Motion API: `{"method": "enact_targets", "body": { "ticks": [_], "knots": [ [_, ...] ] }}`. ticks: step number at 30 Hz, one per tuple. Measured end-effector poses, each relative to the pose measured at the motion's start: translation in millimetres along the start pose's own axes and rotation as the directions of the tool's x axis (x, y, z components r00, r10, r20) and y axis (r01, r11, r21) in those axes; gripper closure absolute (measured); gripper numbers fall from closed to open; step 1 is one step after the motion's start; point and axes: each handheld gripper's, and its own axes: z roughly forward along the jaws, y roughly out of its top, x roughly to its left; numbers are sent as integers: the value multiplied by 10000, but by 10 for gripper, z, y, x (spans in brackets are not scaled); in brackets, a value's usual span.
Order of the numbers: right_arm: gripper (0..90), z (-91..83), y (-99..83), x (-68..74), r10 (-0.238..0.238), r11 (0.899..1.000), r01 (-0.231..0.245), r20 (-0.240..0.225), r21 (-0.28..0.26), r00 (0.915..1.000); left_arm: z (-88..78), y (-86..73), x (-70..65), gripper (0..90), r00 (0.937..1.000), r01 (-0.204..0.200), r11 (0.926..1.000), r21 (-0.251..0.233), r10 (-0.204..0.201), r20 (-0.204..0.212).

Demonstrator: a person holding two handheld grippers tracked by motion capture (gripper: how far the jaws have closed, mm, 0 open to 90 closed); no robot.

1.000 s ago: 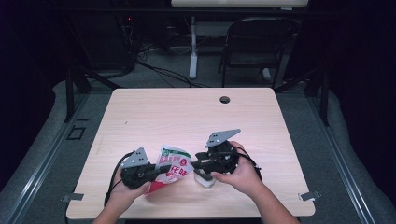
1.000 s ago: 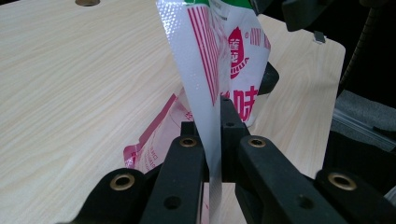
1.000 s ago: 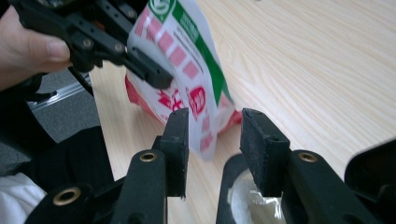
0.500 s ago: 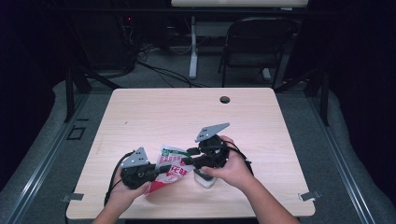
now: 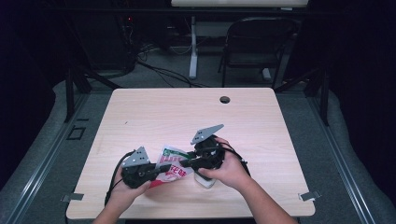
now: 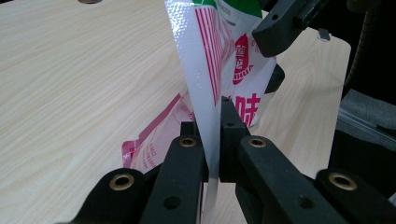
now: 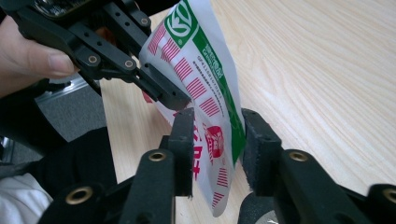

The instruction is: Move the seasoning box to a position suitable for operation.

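A white snack packet (image 5: 173, 161) with red stripes and a green band is lifted off the wooden table (image 5: 187, 116) near its front edge. My left gripper (image 5: 164, 169) is shut on the packet's (image 6: 208, 56) thin sealed edge, which stands upright between its pads (image 6: 211, 119). My right gripper (image 5: 185, 163) reaches in from the right. Its jaws have just been closing and stand on either side of the packet's (image 7: 205, 88) other end. Its fingertips (image 7: 217, 126) do not clearly press on it. The left gripper's fingers (image 7: 159, 91) hold the far side.
A small white object (image 5: 205, 181) lies on the table under the right hand. A round cable hole (image 5: 225, 99) sits near the table's far edge. A black chair (image 5: 257, 46) and cables stand on the floor behind.
My right gripper has moved left to the packet, and its jaws now straddle the packet's end. The left gripper has kept still with the packet in it.
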Motion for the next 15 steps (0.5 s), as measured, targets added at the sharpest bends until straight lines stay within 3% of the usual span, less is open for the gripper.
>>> {"method": "enact_targets", "body": {
  "ticks": [7,15],
  "knots": [
    [747,89,13,18,-229,9983,234,-103,530,9997,13,-2,1,899,10000,-26,10000,21,26,43],
    [791,126,20,6,-102,9982,113,-192,584,9998,6,-3,3,900,10000,4,10000,29,-4,-1]
  ]
}}
